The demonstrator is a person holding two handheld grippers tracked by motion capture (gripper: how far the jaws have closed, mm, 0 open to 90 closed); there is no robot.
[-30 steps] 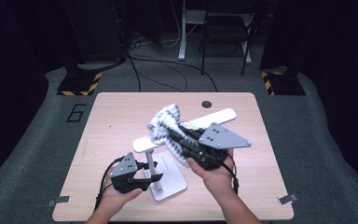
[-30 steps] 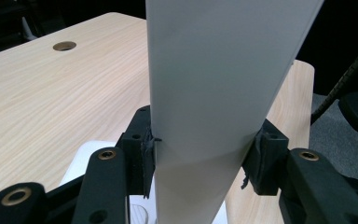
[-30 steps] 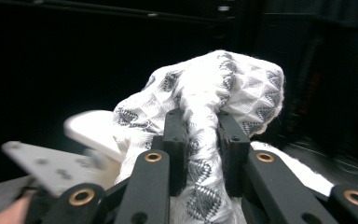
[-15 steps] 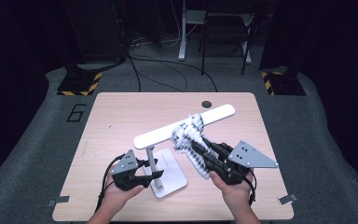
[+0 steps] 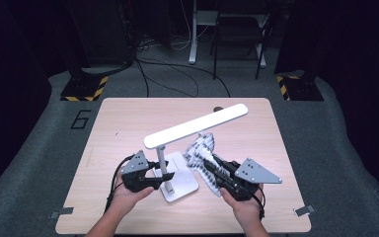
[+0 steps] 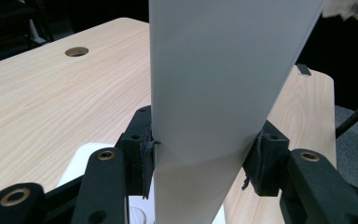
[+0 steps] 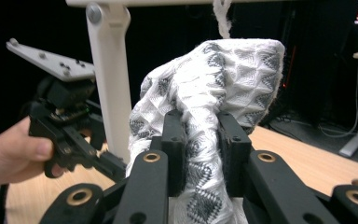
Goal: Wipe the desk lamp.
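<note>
My right gripper (image 5: 212, 170), clenched on the cloth (image 5: 201, 150), has dropped from lamp head (image 5: 196, 126) toward centre frame; left gripper (image 5: 159, 177) grips the lamp's post, so the base looks next for wiping.

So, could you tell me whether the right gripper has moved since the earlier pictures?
Yes. The right gripper, shut on the cloth, came toward the table's near edge, off the lamp head.

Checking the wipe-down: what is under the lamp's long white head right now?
Under the lamp head stand its post, the white base and the bunched grey-white cloth held by the right gripper. The head covers the table strip beneath it.
</note>
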